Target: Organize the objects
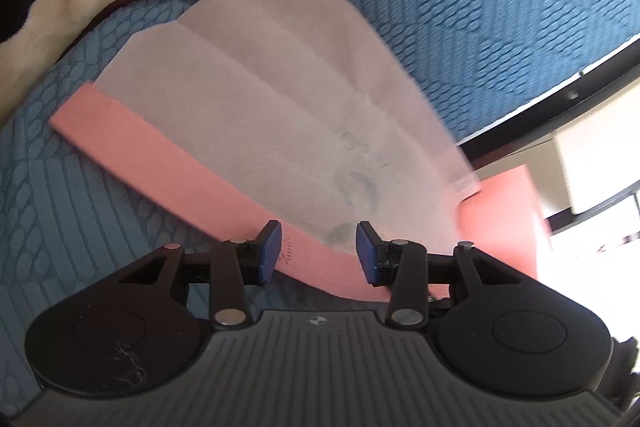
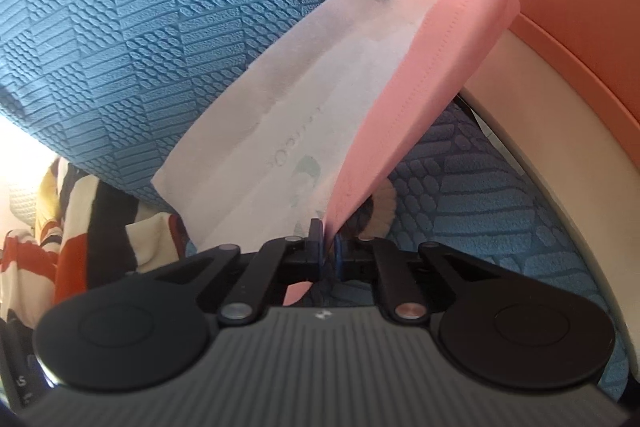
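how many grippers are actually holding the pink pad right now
1. The right gripper is shut on the pink edge of the pad, lifting it off the blue cover. The left gripper is open, hovering at the pad's near edge.

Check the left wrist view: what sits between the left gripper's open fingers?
In the left wrist view, the pink band of the folded white sheet crosses between the left gripper fingers, untouched.

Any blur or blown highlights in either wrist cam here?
Left wrist: the white tissue sheet and pink fabric piece are smeared by motion blur, the window area at right is blown out, and the open left gripper stays sharp. Right wrist: sharper blue textured cover, overexposed patch at left edge, strong fisheye bending; right gripper pinches the pink fabric.
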Motion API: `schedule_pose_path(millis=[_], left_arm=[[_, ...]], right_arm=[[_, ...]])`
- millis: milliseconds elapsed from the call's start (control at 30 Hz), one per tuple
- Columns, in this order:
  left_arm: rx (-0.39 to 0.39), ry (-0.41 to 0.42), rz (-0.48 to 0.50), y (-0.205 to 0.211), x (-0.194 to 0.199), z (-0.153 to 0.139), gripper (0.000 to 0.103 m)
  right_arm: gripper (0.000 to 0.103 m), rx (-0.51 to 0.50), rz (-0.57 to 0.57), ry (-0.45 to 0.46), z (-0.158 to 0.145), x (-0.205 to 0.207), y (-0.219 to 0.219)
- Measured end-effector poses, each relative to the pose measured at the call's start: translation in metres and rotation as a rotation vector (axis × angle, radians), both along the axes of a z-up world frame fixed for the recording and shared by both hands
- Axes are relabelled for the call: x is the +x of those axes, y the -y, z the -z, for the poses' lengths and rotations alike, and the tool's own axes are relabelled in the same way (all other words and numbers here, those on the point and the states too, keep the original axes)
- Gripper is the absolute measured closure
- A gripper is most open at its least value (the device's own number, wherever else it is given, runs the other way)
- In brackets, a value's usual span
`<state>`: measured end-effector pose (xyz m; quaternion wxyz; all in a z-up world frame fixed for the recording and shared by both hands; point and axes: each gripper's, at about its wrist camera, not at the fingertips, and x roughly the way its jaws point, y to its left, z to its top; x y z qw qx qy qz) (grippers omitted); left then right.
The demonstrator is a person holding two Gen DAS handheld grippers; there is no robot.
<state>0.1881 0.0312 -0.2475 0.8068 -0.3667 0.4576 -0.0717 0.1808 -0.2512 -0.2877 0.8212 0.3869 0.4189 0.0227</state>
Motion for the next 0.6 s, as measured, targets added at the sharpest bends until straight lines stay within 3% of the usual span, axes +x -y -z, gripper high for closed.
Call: schedule_pose_path(millis=[233, 600], left_arm=[[-0.121, 0.033, 0.023, -0.007, -0.042, -0.019, 0.055], [-0.280, -0.035, -0.018, -0.014, -0.096, -0.010, 0.051]], right_arm=[[0.096, 0.073, -0.009, -0.032, -0.001, -0.026, 0.007], [0.098, 0.125, -0.002, -0.019, -0.014, -0.076, 0.015]])
